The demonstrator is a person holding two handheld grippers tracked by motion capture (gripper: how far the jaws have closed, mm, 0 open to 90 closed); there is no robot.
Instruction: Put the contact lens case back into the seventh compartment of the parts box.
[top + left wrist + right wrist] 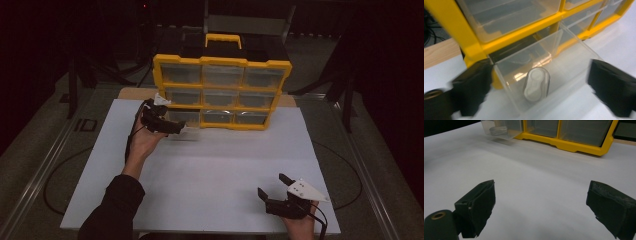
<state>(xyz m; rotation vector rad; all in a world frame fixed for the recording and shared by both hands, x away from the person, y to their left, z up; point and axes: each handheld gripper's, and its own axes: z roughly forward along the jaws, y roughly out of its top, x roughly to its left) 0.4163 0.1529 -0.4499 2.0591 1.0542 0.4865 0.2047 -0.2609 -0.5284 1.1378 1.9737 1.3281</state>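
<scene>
A yellow organizer cabinet (222, 61) with clear drawers stands at the back of the white board (215, 170). Its bottom-left drawer (181, 120) is pulled out. In the left gripper view the drawer (574, 57) holds one small white rounded case (536, 85). My left gripper (172, 127) is at this drawer's front, open, its jaws standing one on each side of the drawer (540, 67). My right gripper (271, 185) hovers low over the board's near right part, open with nothing between its jaws (541, 187). In the right gripper view the pulled-out drawer (506, 133) and the case (498, 130) show far off.
The cabinet has a yellow carry handle (223, 39) on top and its other drawers are pushed in. A strip of bare wood (439, 51) lies behind the board by the cabinet's left side. Dark floor and stands surround the table.
</scene>
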